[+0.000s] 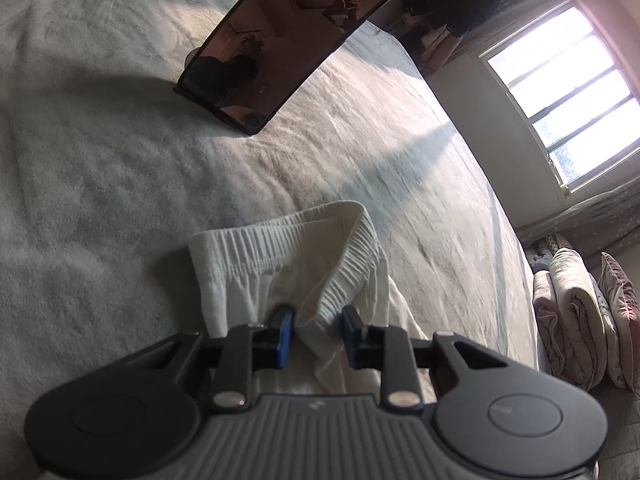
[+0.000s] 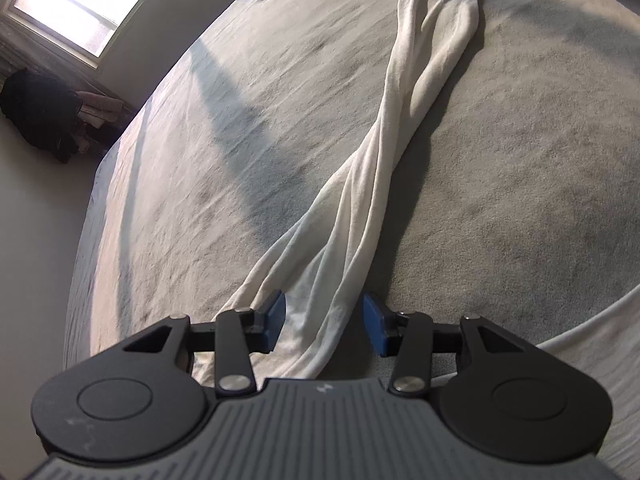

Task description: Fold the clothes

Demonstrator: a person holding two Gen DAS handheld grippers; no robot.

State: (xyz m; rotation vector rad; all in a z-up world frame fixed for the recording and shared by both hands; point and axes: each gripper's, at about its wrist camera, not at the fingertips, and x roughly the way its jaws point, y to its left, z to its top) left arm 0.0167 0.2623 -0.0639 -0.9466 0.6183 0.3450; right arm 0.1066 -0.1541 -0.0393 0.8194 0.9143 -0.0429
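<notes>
Dark phone point(image 1: 286, 46) propped up on the bed ahead of my left tongs point(image 1: 318, 334), screen only showing reflections, well clear of the garment. Folded quilts point(image 1: 580, 312) stacked off the bed's right side, dark heap of clothes point(image 2: 40, 116) by the window point(image 1: 568, 92); nothing blocks either tool. White trousers point(image 2: 400, 128) lie on the bed: ribbed elastic waistband point(image 1: 304, 240) bunched up right in front of my left tongs, a fold of it sitting between the blue pads point(image 1: 286, 338). Pads look narrowed around that fold, but I cannot tell if they actually pinch it. Left tool tilts down at the waistband. My right tongs point(image 2: 324, 328) stand part open, pads clear of the cloth, straddling the twisted leg, which runs away in a long rope to the far end of the bed. Right tool also tilts down, low over the fabric. Bed cover point(image 2: 520, 160) is grey fleece, sun stripes and a long shadow across it; pale wall under the window.
</notes>
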